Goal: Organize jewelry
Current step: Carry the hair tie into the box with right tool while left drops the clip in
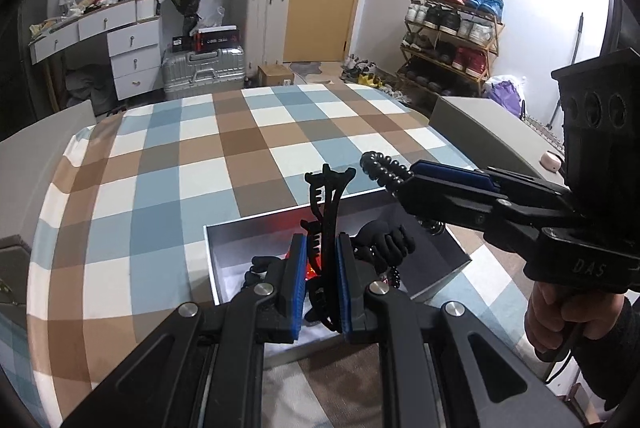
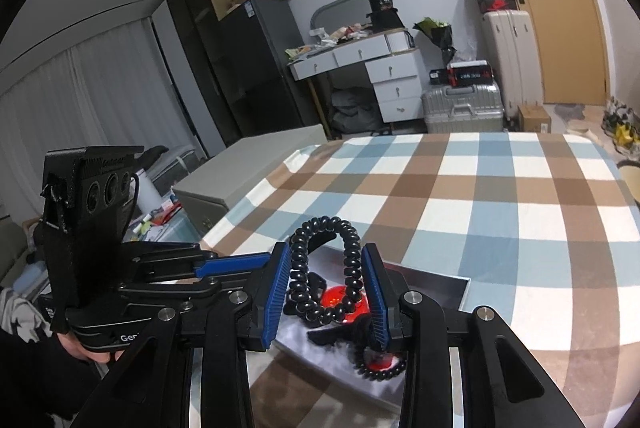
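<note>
Here we hold our left gripper [image 1: 321, 282] clamped on a black hair claw clip [image 1: 326, 204], its blue pads [image 1: 297, 288] pressing both flanks. The clip stands nearly upright between them, long axis running from the box up and away from us, its forked tip pointing toward the far end of the checked bedspread [image 1: 168, 164]. Beneath it sits the open white box [image 1: 224, 248], resting on the bedspread and holding more dark pieces and something glowing red.

To the right, our right gripper [image 2: 328, 288] is closed around a black spiral hair tie [image 2: 324, 268]. The coil is squeezed into a tall loop, its long axis upright, the arch rising past the fingertips and the lower bend hanging toward the box [image 2: 460, 292]. In the left wrist view the tie [image 1: 384, 170] sticks out of the jaws, pointing left over the box's far edge. Another spiral tie [image 2: 378, 364] lies inside the box.
</note>
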Motion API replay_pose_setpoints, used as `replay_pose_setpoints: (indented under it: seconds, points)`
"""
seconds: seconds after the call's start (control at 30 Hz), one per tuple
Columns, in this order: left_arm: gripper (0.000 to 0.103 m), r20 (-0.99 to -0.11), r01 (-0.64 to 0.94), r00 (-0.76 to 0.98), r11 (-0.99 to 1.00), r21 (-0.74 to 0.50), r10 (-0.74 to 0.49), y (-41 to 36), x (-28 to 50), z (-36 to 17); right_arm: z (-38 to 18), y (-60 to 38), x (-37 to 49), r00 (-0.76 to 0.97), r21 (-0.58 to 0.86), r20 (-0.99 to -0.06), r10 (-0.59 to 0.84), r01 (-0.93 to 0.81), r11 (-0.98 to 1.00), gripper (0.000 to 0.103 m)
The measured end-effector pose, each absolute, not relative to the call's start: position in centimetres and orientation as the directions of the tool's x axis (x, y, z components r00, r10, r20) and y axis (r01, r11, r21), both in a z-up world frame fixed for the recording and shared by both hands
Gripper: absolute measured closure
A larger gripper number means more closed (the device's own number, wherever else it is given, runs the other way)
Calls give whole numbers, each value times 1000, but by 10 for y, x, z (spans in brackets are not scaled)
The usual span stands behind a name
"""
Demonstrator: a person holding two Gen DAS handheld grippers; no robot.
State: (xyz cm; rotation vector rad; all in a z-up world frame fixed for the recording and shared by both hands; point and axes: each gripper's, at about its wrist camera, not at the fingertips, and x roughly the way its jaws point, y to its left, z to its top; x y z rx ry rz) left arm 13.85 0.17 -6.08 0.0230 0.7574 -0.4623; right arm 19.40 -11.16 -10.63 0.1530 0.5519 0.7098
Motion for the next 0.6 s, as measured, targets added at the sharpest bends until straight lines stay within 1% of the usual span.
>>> replay_pose_setpoints:
  seconds: [0.37,0.53,0.6]
  points:
    - [94,-697,411,599,899,-155,-394,1,144,-71,-121,-107,207,602,326,-464,650,-566,757,63]
    - [93,-702,416,586,894,-168,-404,3,145,-74,-124,-101,206,604,311,-475,640,-566,764,57]
    - [91,-705,394,597,905,-159,-383,3,146,-74,-124,-100,206,610,307,-473,635,-561,768,54]
